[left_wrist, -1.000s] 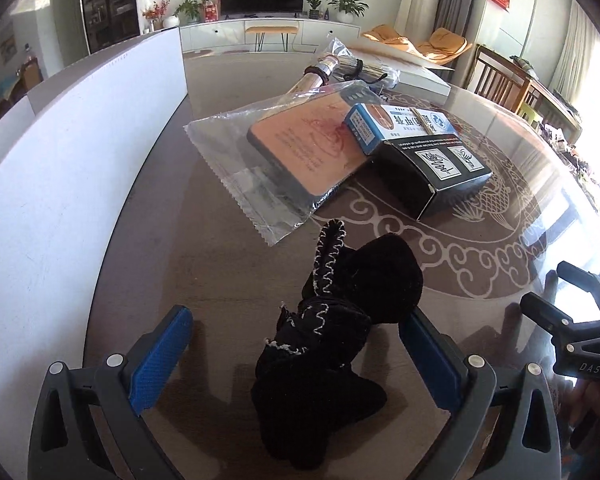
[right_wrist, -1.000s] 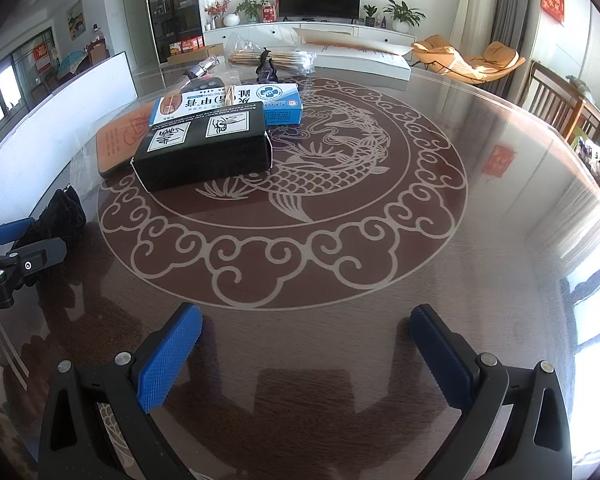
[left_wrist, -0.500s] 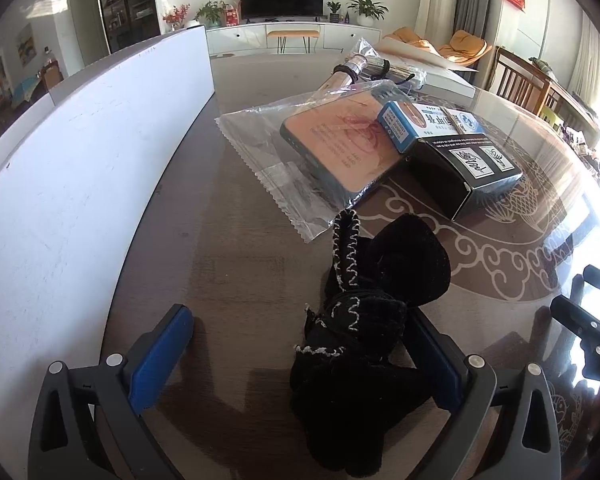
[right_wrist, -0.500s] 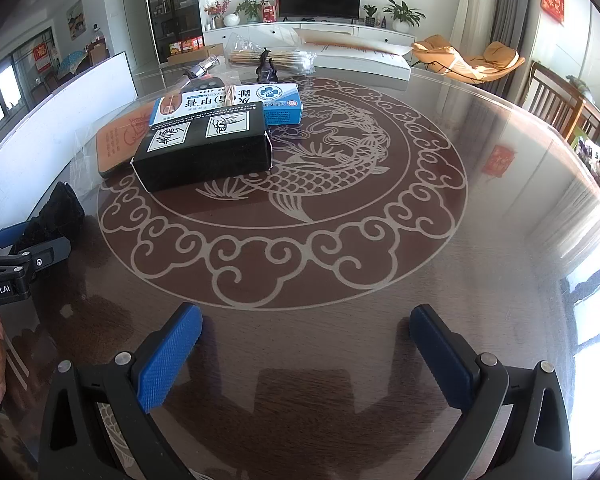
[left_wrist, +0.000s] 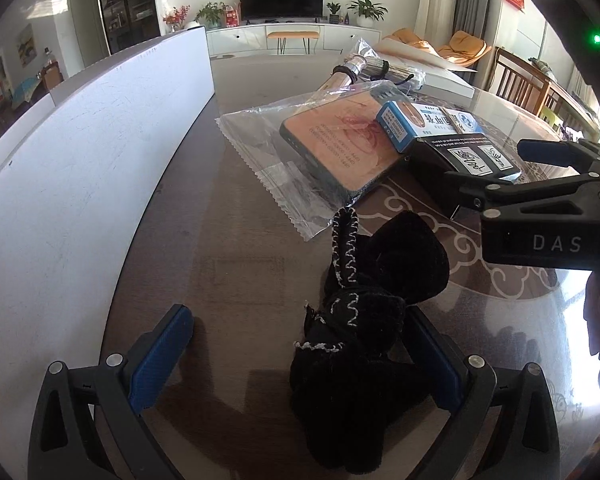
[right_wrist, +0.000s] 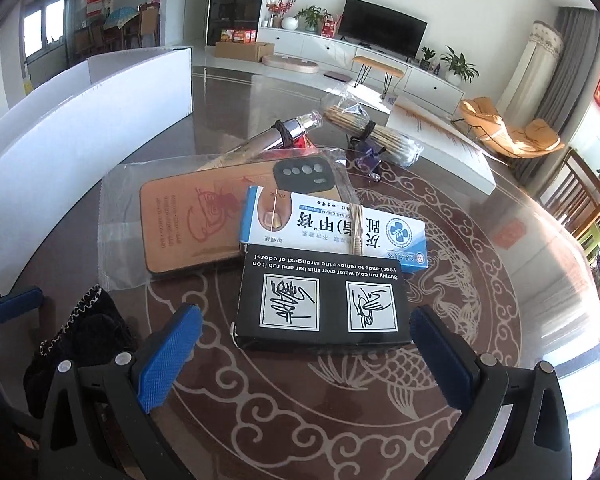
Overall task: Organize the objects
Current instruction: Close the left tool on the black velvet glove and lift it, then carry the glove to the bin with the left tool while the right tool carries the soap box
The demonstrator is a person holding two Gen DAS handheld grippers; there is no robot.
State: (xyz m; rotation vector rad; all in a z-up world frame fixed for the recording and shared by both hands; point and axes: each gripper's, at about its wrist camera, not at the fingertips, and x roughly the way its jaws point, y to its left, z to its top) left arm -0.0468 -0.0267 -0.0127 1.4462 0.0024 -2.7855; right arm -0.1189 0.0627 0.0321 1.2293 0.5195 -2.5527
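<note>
Right hand-held gripper [right_wrist: 300, 344], jaws wide and empty, framed the black rectangular box [right_wrist: 320, 304] low in frame (square up before closing).

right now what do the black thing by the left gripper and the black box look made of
Black pouch: soft knitted or fleecy fabric, matte, with white zigzag stitching along its edges. Black box: looks like printed cardboard with a slight sheen, folded edges and white instruction panels on top.
</note>
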